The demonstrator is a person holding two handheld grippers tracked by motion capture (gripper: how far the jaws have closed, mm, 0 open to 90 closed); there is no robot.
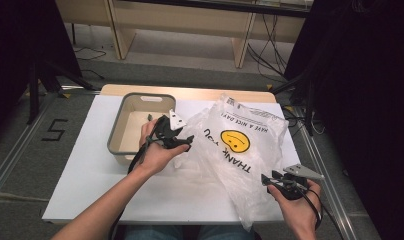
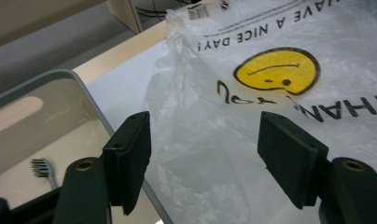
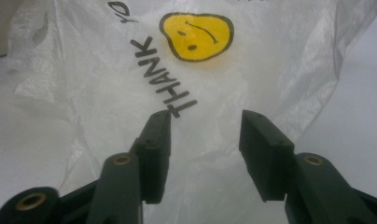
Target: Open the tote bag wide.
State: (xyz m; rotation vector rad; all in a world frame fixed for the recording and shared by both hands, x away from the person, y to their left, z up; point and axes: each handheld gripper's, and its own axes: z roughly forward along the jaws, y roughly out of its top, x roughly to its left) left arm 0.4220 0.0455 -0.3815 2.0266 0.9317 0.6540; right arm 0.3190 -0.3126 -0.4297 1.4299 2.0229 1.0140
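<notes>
A thin white plastic bag (image 1: 235,145) lies crumpled on the white table, printed with a yellow smiley face and "THANK YOU, HAVE A NICE DAY". My left gripper (image 1: 186,141) hovers at the bag's left edge, beside the grey bin (image 1: 115,131). In the left gripper view the left gripper (image 2: 205,135) is open, with the bag (image 2: 270,93) below and nothing pressed between the pads. My right gripper (image 1: 266,179) is at the bag's near right part. It is open too (image 3: 206,126), with the bag (image 3: 130,93) lying under the gap and not clamped.
The grey bin (image 2: 79,88) with a beige inside holds a toothbrush (image 2: 42,168). The table (image 1: 85,175) has bare white surface at the front left. Beyond its far edge are the floor, wooden furniture legs and cables; black stands flank both sides.
</notes>
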